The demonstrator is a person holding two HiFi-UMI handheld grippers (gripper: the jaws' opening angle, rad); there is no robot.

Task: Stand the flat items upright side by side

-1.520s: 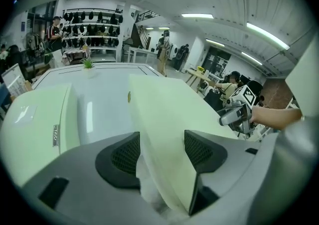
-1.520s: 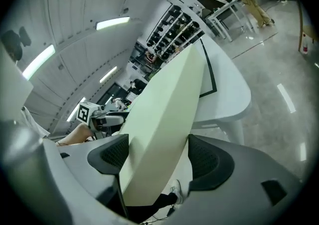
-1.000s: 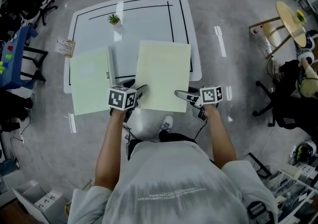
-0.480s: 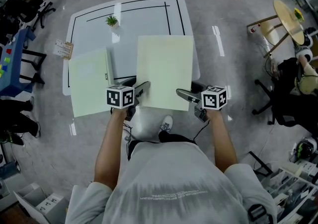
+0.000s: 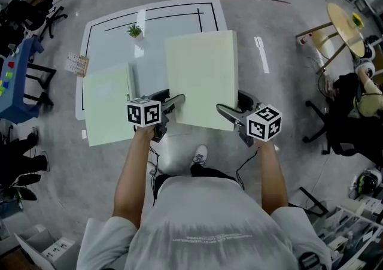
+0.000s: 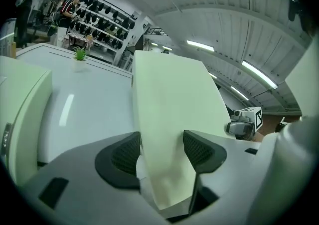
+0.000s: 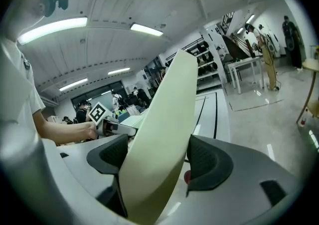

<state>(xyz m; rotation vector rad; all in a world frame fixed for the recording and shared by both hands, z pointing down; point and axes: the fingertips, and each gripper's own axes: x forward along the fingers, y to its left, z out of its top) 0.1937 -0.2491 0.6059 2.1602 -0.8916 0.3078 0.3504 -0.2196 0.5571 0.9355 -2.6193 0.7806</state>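
Two pale green flat boards are in play. One board (image 5: pixel 200 80) is held over the near half of the white table (image 5: pixel 179 20), its broad face turned up toward the head view; whether its far edge touches the table cannot be told. The left gripper (image 5: pixel 170 103) pinches this board at its near left corner, both dark pads pressed against its faces. The right gripper (image 5: pixel 226 113) pinches the near right corner in the same way, the board filling the gap between its pads. In each gripper view the board rises at a slant away from the jaws, with the other gripper's marker cube visible past it. A second board (image 5: pixel 108 104) lies flat on the table's left side, overhanging its near edge. A small potted plant (image 5: pixel 134 30) stands at the table's far left, inside the black line (image 5: pixel 206 17) drawn round the tabletop
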